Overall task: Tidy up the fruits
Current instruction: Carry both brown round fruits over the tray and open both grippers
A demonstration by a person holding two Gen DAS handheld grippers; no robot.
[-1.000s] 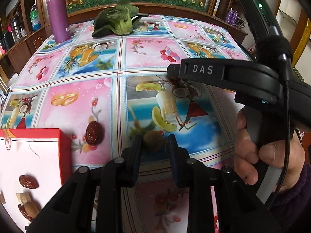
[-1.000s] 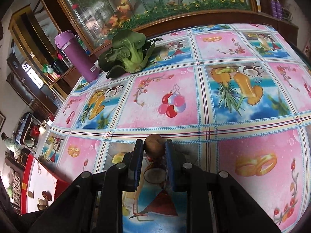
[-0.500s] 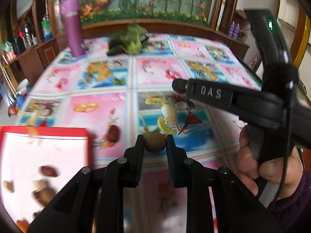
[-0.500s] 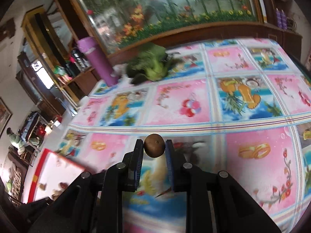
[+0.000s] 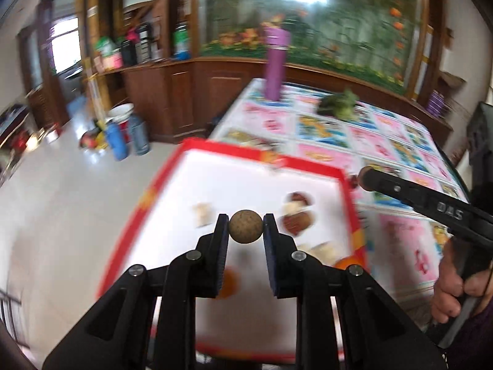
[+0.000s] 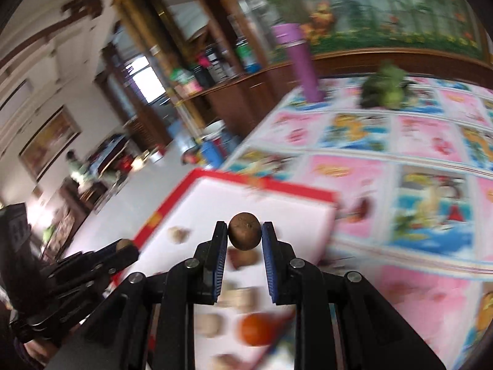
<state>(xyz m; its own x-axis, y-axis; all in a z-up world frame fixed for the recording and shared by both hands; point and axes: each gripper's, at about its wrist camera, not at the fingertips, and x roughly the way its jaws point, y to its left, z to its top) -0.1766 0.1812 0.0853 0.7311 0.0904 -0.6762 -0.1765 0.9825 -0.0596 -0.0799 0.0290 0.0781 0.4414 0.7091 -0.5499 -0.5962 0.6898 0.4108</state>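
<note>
left tool (image 5: 245, 231): black, blue pads (image 5: 220, 265); a speckled tan-brown round fruit (image 5: 245, 230) is clamped. right tool (image 6: 245, 240): black, blue pads (image 6: 219, 266); a darker brown fruit (image 6: 244, 235) is held. box (image 5: 308, 165): red rim, white inside; an orange fruit (image 6: 257, 329) is seen in it. table (image 6: 425, 141): checked cloth, pink and blue fruit pictures. bottle (image 5: 275, 64): purple. leafy vegetable (image 6: 383, 91): green, blurred.
</note>
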